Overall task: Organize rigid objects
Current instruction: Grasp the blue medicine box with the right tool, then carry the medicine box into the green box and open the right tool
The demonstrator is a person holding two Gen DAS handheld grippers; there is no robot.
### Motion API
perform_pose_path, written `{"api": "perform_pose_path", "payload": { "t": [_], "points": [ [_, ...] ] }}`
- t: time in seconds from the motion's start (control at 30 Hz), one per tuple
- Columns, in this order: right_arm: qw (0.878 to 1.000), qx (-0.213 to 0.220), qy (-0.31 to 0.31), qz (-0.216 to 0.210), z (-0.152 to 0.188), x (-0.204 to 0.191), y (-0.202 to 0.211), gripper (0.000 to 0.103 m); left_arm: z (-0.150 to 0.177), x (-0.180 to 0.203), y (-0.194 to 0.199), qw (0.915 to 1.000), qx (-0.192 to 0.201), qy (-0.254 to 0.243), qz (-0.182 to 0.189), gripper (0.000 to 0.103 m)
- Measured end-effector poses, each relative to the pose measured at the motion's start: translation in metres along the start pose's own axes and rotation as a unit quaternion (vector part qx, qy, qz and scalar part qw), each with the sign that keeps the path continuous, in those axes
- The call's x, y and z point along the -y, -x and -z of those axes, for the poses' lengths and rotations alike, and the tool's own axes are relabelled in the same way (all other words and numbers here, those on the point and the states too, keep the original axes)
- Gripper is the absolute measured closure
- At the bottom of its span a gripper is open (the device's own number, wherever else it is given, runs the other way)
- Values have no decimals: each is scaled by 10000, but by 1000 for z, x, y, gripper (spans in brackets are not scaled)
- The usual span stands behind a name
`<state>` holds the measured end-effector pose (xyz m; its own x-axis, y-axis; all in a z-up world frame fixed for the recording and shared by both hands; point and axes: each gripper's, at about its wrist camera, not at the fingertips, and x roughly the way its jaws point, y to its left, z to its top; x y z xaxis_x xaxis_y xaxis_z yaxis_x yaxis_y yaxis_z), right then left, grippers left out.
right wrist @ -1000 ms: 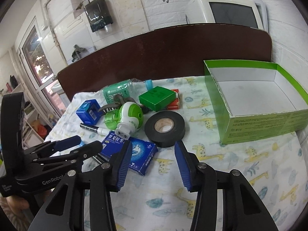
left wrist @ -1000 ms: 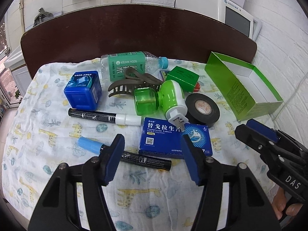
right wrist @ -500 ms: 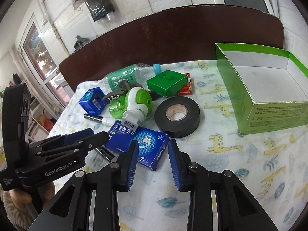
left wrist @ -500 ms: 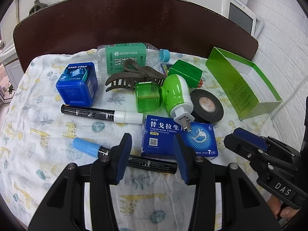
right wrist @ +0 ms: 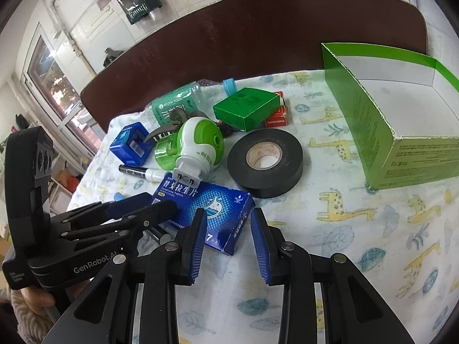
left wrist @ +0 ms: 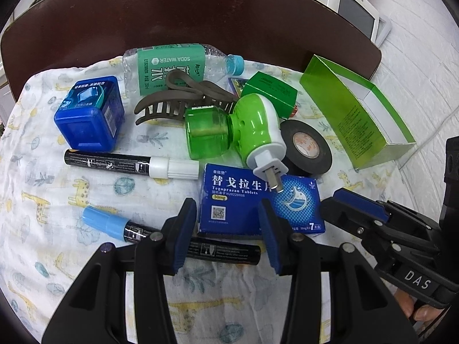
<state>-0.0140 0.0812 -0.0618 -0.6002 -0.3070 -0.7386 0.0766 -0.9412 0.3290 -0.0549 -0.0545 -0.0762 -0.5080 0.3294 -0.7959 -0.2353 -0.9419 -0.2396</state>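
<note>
Clutter covers the middle of the cloth-covered table [left wrist: 43, 200], and nothing has gone into the green box [right wrist: 401, 132] at its right edge yet; its white inside looks bare, so by my reckoning the sorting is still all ahead.

My left gripper [left wrist: 226, 235] hangs near the front edge with its jaws narrowed but gripping nothing, straddling the near edge of the blue tablet box [left wrist: 258, 200] and the black marker [left wrist: 223, 250] beside it. My right gripper [right wrist: 228, 243] is also narrowed and empty, poised over that box's near corner.

Left to move: the mosquito-repellent plug [left wrist: 235, 129], tape roll [right wrist: 265, 163], hair claw [left wrist: 172, 106], soda water bottle [left wrist: 172, 66], blue cube [left wrist: 89, 117], small green box [right wrist: 246, 109] and the white-capped marker [left wrist: 129, 164].
</note>
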Motion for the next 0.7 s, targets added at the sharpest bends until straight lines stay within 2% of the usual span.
{"api": "perform_pose_path", "payload": {
  "t": [0.23,0.37,0.5,0.7],
  "points": [
    [9997,-200,-28,-114,-1,-1,-12,68,-1,-1,-4,9998,-101,55,137,58],
    [9989,-394,-156,-175,2,2,-23,68,1,5,-6,9999,-73,-26,84,53],
    [9992,-359,-85,-120,1,2,-20,68,2,13,-2,9998,-103,-78,124,55],
    [9998,-90,-81,-177,-3,8,-1,68,-1,32,18,9995,125,-288,88,55]
  ]
}}
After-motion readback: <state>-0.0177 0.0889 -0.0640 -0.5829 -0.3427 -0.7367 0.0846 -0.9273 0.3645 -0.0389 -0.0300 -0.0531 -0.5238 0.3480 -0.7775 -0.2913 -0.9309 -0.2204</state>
